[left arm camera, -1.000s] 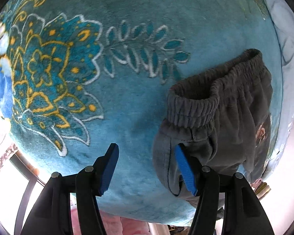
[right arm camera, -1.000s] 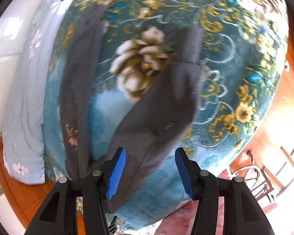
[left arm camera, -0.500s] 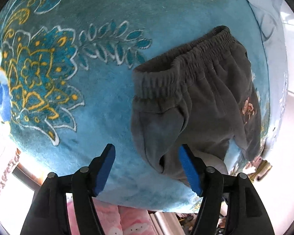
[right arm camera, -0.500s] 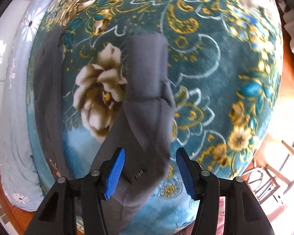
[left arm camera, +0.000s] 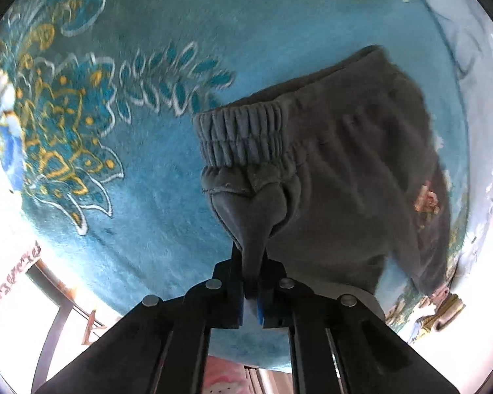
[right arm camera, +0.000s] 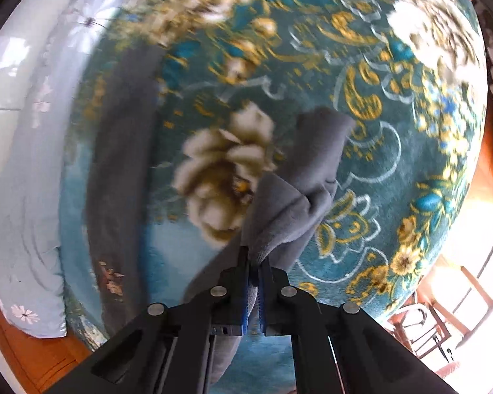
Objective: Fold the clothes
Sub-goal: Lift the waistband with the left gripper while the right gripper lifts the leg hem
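Trousers: I see one grey pair (left arm camera: 344, 177), on one blanket (left arm camera: 148, 197).
Left tool (left arm camera: 250, 282): I have it clamped at the waist.
Right tool (right arm camera: 253, 275): clamped on a leg.

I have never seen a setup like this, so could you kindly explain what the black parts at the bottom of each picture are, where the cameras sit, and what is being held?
There is no robot here: a person holds a two-finger clamp in each hand, and a wide-angle camera on each clamp looks forward along its fingers. That is why both pictures bulge like a globe.

The black parts are those clamps. In the left wrist view, the left gripper is pinched shut on a fold of the grey trousers, just below the gathered elastic waistband. In the right wrist view, the right gripper is shut on cloth further along the same garment, by one trouser leg.

The trousers lie on a teal blanket patterned with flowers, which has a pale blue quilt at its edge.
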`<state>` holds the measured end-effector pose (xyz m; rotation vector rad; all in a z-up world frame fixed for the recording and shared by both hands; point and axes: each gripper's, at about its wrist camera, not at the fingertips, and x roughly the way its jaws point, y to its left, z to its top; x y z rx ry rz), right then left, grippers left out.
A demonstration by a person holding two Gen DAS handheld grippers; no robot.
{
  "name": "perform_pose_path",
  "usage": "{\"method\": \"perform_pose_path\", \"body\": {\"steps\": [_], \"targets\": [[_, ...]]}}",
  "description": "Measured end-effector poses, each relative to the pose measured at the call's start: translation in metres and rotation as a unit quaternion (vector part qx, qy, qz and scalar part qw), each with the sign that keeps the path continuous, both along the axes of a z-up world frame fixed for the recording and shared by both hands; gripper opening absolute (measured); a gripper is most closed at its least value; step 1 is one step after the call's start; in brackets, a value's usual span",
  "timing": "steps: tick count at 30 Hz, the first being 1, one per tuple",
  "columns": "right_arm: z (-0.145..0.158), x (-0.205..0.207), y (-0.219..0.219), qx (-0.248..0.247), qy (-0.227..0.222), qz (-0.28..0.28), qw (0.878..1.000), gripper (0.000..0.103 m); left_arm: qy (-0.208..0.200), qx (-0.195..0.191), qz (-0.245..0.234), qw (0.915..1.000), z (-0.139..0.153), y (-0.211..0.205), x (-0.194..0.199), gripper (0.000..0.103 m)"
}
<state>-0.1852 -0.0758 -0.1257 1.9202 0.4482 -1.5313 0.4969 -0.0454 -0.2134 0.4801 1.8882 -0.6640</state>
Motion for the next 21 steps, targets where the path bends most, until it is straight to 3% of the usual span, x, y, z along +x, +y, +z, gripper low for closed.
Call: {"method": "perform_pose_path", "body": {"steps": [3, 8, 13, 18, 21], "targets": [[0.020, -0.002, 0.001, -0.022, -0.004, 0.004, 1.000, 0.004, -0.002, -0.020, -0.026, 0.9995, 0.028, 0.005, 0.001, 0.005], [0.041, -0.009, 0.000, -0.041, -0.019, -0.012, 0.999, 0.004, 0.027, 0.001, -0.010, 0.9996, 0.036, 0.040, 0.004, 0.005], [0.054, -0.008, -0.046, -0.058, -0.032, -0.004, 0.998, 0.004, 0.029, -0.022, 0.021, 0.9991, 0.061, 0.007, -0.003, 0.005], [0.068, -0.007, -0.092, -0.076, -0.045, 0.004, 0.996, 0.004, 0.056, -0.009, 0.112, 0.9921, 0.076, -0.036, -0.007, 0.005], [0.076, -0.006, -0.120, -0.087, -0.053, 0.009, 0.995, 0.004, 0.077, 0.005, 0.178, 0.9809, 0.075, -0.032, -0.037, 0.005]]}}
